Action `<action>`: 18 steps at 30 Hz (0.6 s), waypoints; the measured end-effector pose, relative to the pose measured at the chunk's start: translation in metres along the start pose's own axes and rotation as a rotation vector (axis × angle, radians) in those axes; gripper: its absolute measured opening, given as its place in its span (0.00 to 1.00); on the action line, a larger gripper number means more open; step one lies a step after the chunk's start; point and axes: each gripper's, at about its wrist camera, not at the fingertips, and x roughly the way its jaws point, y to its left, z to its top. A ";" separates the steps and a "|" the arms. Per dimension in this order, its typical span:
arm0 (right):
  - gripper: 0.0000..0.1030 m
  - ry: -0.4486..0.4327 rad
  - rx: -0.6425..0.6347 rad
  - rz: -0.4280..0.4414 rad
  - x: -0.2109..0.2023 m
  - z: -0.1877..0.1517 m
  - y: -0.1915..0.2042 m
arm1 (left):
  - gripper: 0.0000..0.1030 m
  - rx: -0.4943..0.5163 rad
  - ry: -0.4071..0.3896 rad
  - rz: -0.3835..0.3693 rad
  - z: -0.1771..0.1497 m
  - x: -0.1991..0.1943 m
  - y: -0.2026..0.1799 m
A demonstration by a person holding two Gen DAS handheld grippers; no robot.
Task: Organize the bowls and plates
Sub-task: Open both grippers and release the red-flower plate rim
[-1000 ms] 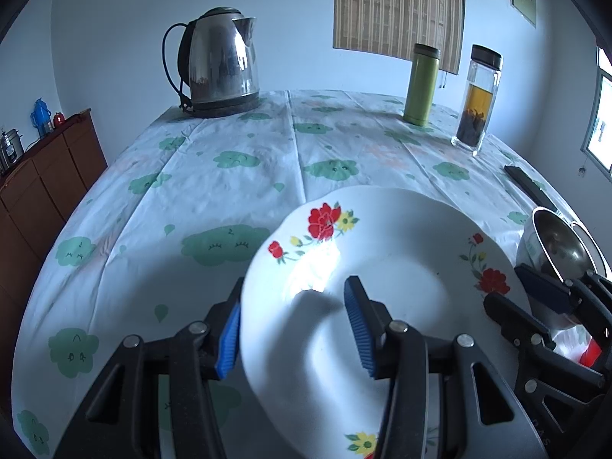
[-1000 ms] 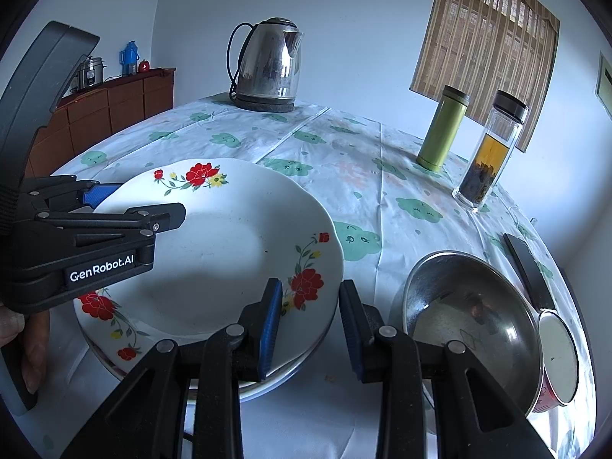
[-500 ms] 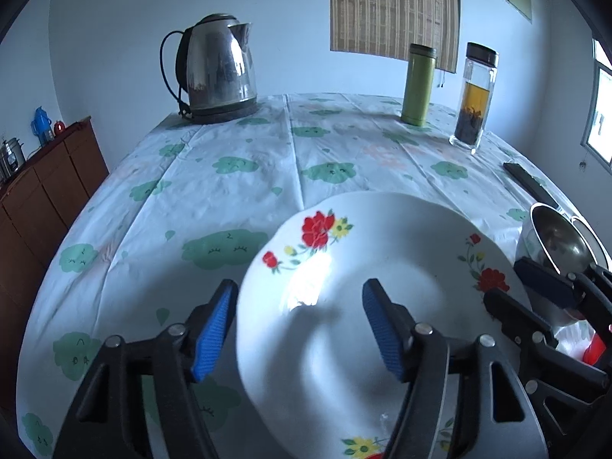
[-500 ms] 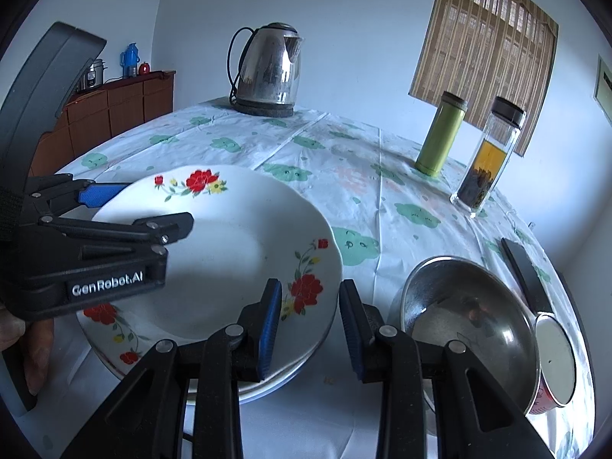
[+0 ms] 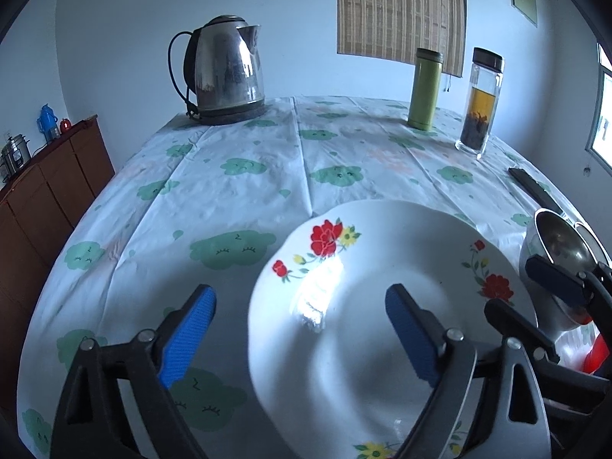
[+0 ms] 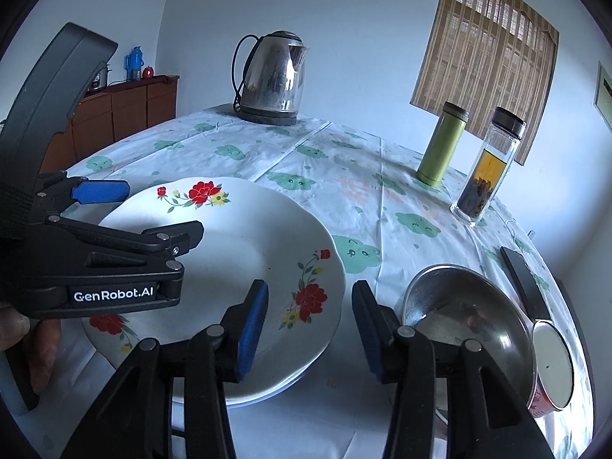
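Both grippers are now spread wider than 1 s ago: left gripper [image 5: 298, 338] released from the floral plate [image 5: 382, 306] rim, right gripper [image 6: 310, 329] parted over its opposite edge. Plate is stacked on another, on the tablecloth [image 6: 344, 176], beside the steel bowl [image 6: 466, 313].

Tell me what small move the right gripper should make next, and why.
Probably swing the right gripper rightward toward the steel bowl. Both grippers stand open, the left gripper straddling the floral plate rim without clamping, and that plate sits on another, so it looks placed. The bowl beside it is not yet sorted.
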 end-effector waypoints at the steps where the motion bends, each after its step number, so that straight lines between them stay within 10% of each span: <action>1: 0.47 -0.002 0.001 0.000 0.000 0.000 0.000 | 0.89 0.000 0.000 0.001 0.000 0.000 -0.001; 18: 0.48 -0.087 0.011 0.000 -0.012 0.002 0.001 | 0.94 -0.043 -0.055 0.031 0.000 -0.013 0.016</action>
